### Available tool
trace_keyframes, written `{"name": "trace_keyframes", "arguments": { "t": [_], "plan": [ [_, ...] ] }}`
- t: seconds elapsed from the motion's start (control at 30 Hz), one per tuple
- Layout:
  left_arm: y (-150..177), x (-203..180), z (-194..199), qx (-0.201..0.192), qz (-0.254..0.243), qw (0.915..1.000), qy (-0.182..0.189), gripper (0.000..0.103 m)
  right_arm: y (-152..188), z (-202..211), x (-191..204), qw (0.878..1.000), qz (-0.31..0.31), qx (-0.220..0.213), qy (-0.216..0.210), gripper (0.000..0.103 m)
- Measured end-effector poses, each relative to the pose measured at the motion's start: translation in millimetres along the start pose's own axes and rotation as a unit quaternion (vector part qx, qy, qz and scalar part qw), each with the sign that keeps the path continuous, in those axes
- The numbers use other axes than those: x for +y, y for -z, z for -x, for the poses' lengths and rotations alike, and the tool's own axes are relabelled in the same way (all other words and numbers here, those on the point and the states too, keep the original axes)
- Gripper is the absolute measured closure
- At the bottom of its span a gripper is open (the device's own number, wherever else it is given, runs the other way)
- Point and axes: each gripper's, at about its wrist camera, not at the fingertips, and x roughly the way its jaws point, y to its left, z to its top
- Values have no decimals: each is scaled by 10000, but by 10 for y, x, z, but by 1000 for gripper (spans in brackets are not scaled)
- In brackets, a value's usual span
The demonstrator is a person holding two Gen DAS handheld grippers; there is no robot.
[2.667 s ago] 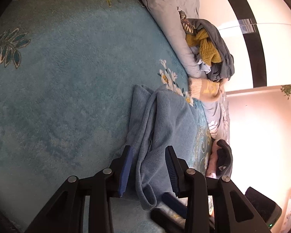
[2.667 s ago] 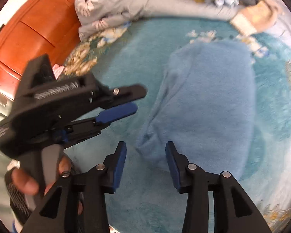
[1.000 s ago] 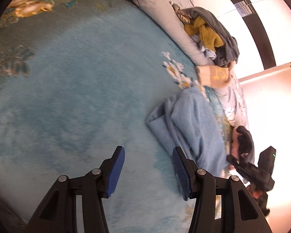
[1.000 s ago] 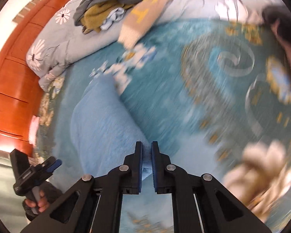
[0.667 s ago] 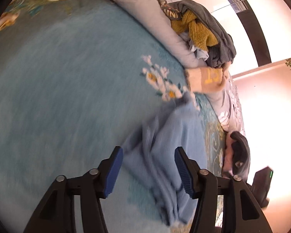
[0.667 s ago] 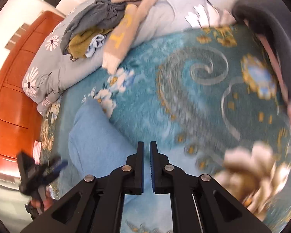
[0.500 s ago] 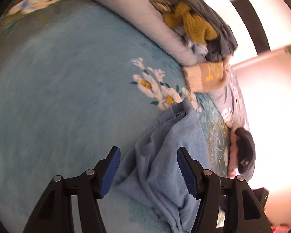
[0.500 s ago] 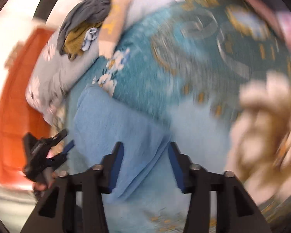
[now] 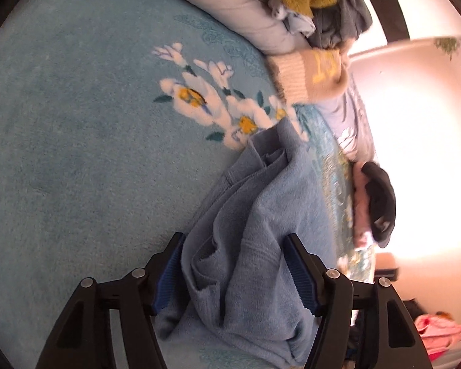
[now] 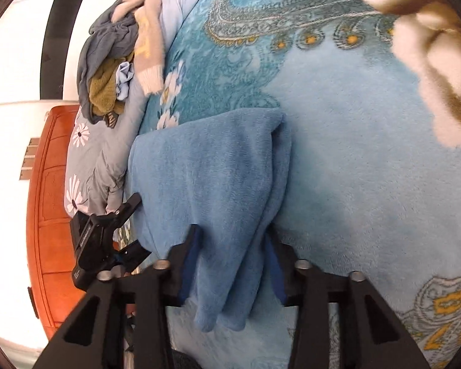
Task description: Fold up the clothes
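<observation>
The light blue fleece garment (image 9: 261, 246) lay bunched and partly folded on the teal floral blanket (image 9: 76, 123) that covered the bed. The left tongs (image 9: 235, 272) stood open, their blue-padded fingers set on either side of a rumpled edge of the garment without pinching it. The right tongs (image 10: 230, 269) were likewise spread apart, and a hanging fold of the same garment (image 10: 218, 190) lay between their fingers, not gripped. In the right wrist view the left tongs (image 10: 107, 240) showed at the garment's left edge. At the far side of the blanket a pile of clothes (image 9: 307, 0) rested on a grey flowered quilt (image 10: 86, 153), with a beige knit piece (image 9: 310, 73) lying just beside the pile.
</observation>
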Motion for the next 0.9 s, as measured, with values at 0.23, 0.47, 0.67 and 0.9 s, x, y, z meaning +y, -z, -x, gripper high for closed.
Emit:
{"name": "trace_keyframes", "arguments": {
  "t": [0.23,0.47,0.67,0.9],
  "plan": [
    [158,77,40,-142,263,9995,88,68,-157,-28,107,10000,86,31,14,92],
    [667,-65,53,-47,478,9987,147,88,-546,296,255,9965,808,190,-8,93],
    [1139,-233,29,121,591,9981,150,89,-762,517,248,9885,1394,506,282,93],
    [1001,-433,186,-513,-134,9969,-588,85,-656,430,156,9886,1349,656,147,93]
  ]
}}
